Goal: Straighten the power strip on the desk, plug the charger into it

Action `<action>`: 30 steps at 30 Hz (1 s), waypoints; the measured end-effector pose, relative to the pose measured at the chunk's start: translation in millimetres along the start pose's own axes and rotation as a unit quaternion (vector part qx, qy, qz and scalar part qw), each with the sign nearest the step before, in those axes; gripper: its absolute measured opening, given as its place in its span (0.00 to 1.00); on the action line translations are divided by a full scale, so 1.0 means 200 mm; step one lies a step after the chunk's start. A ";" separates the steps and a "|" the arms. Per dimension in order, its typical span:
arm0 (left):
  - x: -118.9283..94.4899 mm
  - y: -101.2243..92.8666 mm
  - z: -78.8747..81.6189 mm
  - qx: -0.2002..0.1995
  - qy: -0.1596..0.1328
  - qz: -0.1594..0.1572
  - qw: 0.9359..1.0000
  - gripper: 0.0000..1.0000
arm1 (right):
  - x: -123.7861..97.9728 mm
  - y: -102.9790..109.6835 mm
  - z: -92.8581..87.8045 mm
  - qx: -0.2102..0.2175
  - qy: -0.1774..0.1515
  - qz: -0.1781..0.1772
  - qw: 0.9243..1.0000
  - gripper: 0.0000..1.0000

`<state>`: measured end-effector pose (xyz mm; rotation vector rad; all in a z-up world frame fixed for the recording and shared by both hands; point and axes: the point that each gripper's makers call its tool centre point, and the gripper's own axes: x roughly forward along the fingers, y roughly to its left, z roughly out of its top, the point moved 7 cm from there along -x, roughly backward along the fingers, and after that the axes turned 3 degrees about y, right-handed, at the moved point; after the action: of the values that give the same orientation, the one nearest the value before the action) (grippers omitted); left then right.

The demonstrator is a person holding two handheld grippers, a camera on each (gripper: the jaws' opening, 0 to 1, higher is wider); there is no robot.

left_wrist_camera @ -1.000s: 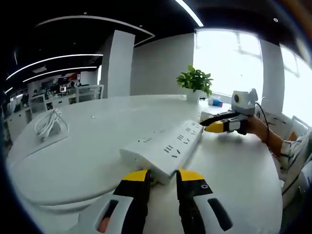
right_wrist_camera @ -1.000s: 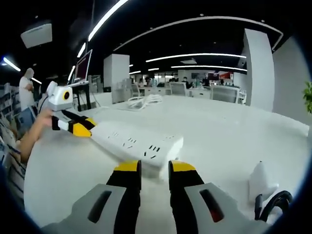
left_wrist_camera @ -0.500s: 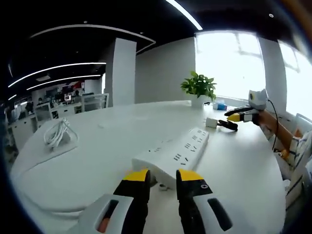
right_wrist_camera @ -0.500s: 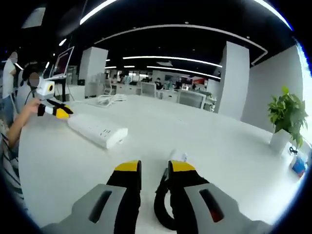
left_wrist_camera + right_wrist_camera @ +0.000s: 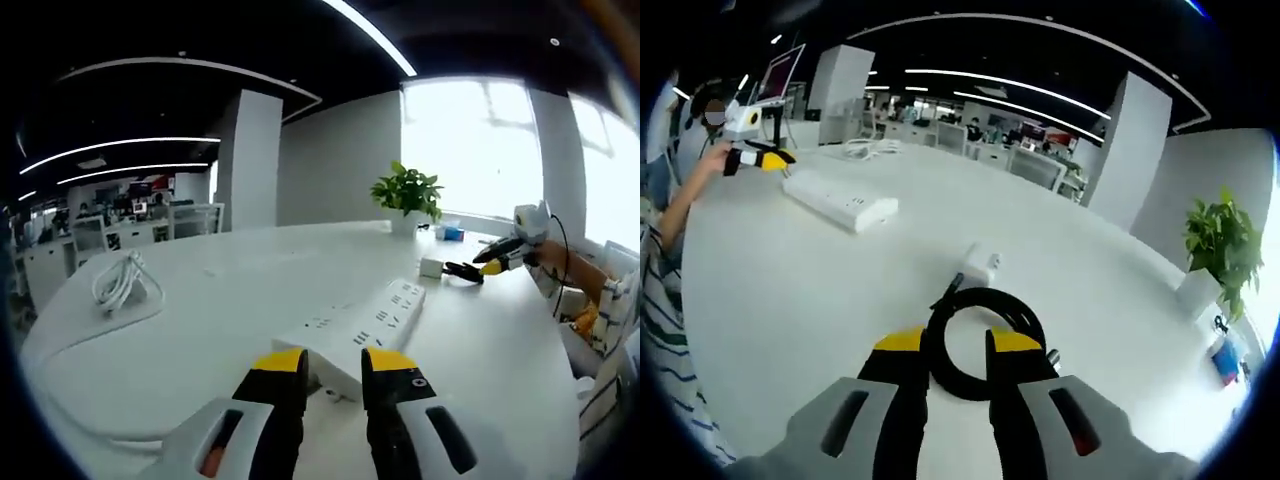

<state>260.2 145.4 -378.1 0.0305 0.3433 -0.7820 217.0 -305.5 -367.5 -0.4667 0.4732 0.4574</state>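
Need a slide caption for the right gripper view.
Right hand-held gripper over the coiled black cable of the white charger; power strip beyond on the desk.

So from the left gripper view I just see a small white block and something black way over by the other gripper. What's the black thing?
Observer: A black cable, coiled into one round loop right at the right gripper's tips.
Operator: And the white block?
Observer: That's the charger, lying just past the loop, on the side away from the jaws.
Operator: Is that gripper squeezing the cable?
Observer: It doesn't look so. The jaws stand apart and the loop crosses in front of both tips.
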 end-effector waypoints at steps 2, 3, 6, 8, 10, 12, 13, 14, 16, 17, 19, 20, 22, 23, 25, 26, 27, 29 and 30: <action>0.00 0.00 0.00 0.002 0.000 -0.002 1.000 0.22 | -0.01 0.00 -0.01 -0.018 0.017 0.010 1.000 0.22; 0.00 0.00 0.01 0.003 -0.001 -0.002 1.000 0.22 | -0.02 -0.01 -0.01 -0.029 0.024 0.015 0.999 0.22; 0.00 -0.01 0.01 0.007 -0.002 -0.003 1.000 0.22 | -0.02 -0.02 -0.01 -0.041 0.038 0.024 0.998 0.22; 0.00 -0.01 0.01 0.008 -0.002 -0.004 1.000 0.22 | -0.02 -0.02 -0.01 -0.045 0.044 0.035 0.997 0.21; 0.00 -0.02 0.01 0.006 -0.003 -0.006 1.000 0.22 | -0.01 -0.01 -0.01 -0.052 0.053 0.047 0.996 0.21; 0.00 -0.02 0.01 0.007 -0.003 -0.006 1.000 0.22 | 0.01 -0.01 -0.02 -0.067 0.068 0.049 0.994 0.21; 0.00 -0.02 0.01 0.007 -0.002 -0.006 1.000 0.22 | 0.02 -0.01 -0.03 -0.071 0.073 0.049 0.994 0.20; 0.00 -0.02 0.01 0.008 -0.002 -0.007 1.000 0.22 | 0.03 -0.01 -0.03 -0.075 0.078 0.055 0.993 0.20; 0.00 -0.03 0.01 0.007 -0.004 -0.011 1.000 0.22 | 0.05 -0.01 -0.03 -0.070 0.081 0.062 0.992 0.19; 0.00 -0.03 0.01 0.001 -0.007 -0.019 1.000 0.22 | 0.05 -0.01 -0.03 -0.070 0.083 0.065 0.992 0.18; 0.00 -0.04 0.01 -0.005 -0.012 -0.026 1.000 0.22 | 0.06 -0.01 -0.03 -0.069 0.085 0.069 0.992 0.18; -0.01 -0.04 0.02 -0.004 -0.013 -0.028 1.000 0.22 | 0.06 -0.01 -0.03 -0.069 0.087 0.072 0.991 0.18; -0.01 -0.05 0.02 -0.002 -0.015 -0.028 0.999 0.22 | 0.06 -0.01 -0.02 -0.067 0.092 0.075 0.991 0.17; -0.01 -0.05 0.02 -0.002 -0.014 -0.028 1.000 0.22 | 0.07 -0.01 -0.03 -0.066 0.092 0.077 0.991 0.17; -0.01 -0.05 0.01 0.001 -0.012 -0.027 1.000 0.22 | 0.07 -0.01 -0.02 -0.061 0.093 0.083 0.990 0.17; -0.01 -0.05 0.01 0.002 -0.012 -0.027 1.000 0.22 | 0.07 -0.01 -0.02 -0.059 0.094 0.086 0.990 0.17; -0.01 -0.05 0.01 0.002 -0.012 -0.028 1.000 0.22 | 0.07 -0.01 -0.02 -0.053 0.098 0.089 0.990 0.17; -0.01 -0.06 0.01 0.001 -0.014 -0.030 0.999 0.22 | 0.08 -0.01 -0.01 -0.046 0.100 0.096 0.989 0.16; -0.01 -0.06 0.01 0.001 -0.014 -0.030 0.999 0.22 | 0.08 -0.01 -0.01 -0.044 0.101 0.098 0.989 0.16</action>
<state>252.1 137.8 -373.9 0.0112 0.3174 -0.8419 230.4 -303.9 -377.2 -0.5562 0.7002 0.6256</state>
